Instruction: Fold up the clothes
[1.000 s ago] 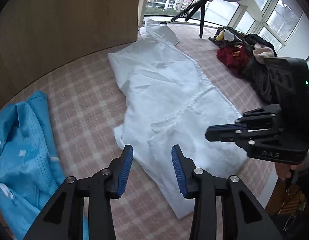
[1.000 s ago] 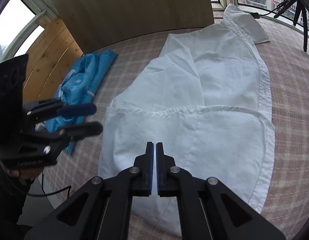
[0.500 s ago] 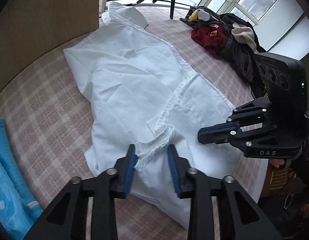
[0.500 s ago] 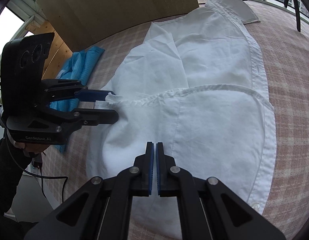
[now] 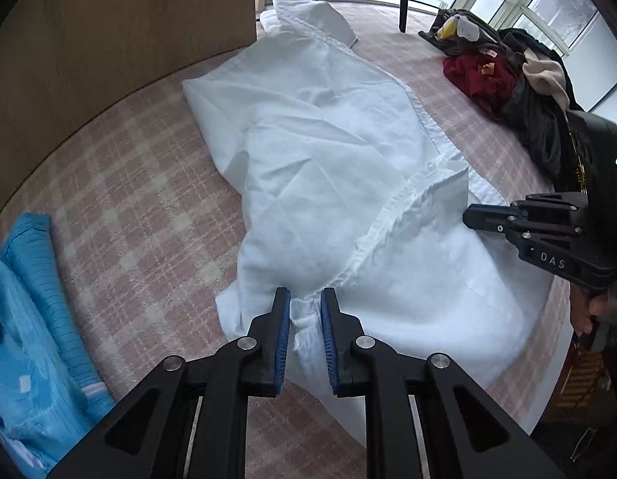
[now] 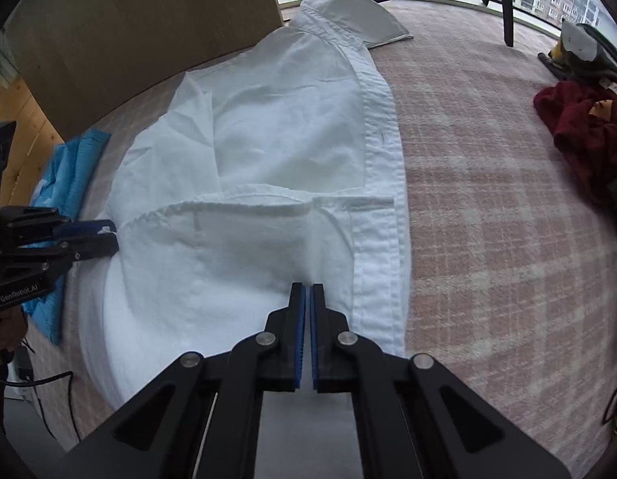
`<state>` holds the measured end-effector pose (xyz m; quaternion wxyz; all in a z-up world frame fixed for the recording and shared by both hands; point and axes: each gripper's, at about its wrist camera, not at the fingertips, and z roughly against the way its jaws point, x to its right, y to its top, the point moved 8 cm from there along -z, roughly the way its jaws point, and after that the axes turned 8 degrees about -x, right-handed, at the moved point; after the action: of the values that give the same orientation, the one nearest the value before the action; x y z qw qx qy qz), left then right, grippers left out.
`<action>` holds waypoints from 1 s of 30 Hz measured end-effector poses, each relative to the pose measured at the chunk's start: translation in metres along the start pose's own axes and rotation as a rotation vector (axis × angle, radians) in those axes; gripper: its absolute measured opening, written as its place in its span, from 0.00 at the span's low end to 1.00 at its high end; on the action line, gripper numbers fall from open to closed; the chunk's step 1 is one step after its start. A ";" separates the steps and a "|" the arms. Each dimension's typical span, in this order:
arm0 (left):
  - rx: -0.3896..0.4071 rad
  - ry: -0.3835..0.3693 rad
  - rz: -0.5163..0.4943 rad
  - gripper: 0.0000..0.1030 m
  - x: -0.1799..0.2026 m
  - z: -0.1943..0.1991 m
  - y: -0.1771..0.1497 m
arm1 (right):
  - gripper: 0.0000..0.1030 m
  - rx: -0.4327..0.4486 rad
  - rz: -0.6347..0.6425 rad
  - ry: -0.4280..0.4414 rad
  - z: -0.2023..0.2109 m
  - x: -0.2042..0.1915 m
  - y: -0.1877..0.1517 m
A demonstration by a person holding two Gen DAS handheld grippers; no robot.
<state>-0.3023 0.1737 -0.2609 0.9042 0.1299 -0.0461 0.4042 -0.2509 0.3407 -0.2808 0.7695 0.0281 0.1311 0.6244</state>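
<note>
A white shirt [image 5: 328,139] lies spread on the plaid bed, collar at the far end and its bottom part folded up over the body. My left gripper [image 5: 305,311] is shut on a bunched bit of the shirt's hem at the near left corner. The right wrist view shows that same left gripper [image 6: 109,235] with a corner of the white shirt [image 6: 268,119] pinched between its tips. My right gripper [image 6: 308,299] is shut with nothing visible between its pads, just over the folded flap near the button placket. From the left wrist view, the right gripper [image 5: 470,215] points at the flap's right side.
A blue garment [image 5: 29,319] lies crumpled at the left of the bed [image 5: 129,199]. At the far right sits a pile of dark and red clothes [image 5: 484,76]. A wooden panel [image 5: 109,40] stands behind the bed, a tripod leg [image 5: 402,0] near the window. The bed's edge runs close by at the lower right.
My left gripper dropped onto the shirt's near hem and its jaws narrowed onto the fabric. The shut right gripper slid across the folded flap toward the button placket.
</note>
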 end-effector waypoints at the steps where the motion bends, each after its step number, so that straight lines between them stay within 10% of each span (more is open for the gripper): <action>1: 0.024 0.010 -0.008 0.17 0.001 0.010 0.000 | 0.01 -0.004 -0.003 -0.017 0.002 0.003 -0.001; 4: 0.102 0.071 -0.036 0.23 0.003 0.049 -0.008 | 0.02 0.022 -0.035 0.013 0.021 0.010 -0.009; 10: 0.105 -0.104 -0.174 0.24 0.070 0.061 -0.047 | 0.02 0.054 0.054 0.286 0.049 -0.046 -0.033; 20: -0.020 -0.063 -0.178 0.21 0.084 -0.020 -0.057 | 0.00 -0.014 -0.062 0.058 0.020 -0.004 -0.070; 30: -0.040 -0.054 -0.185 0.21 0.090 -0.022 -0.057 | 0.03 0.017 0.085 0.197 0.019 -0.059 -0.005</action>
<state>-0.2008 0.2081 -0.2765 0.9385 0.1263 -0.0662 0.3143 -0.2524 0.2844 -0.2534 0.7254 -0.0214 0.2101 0.6551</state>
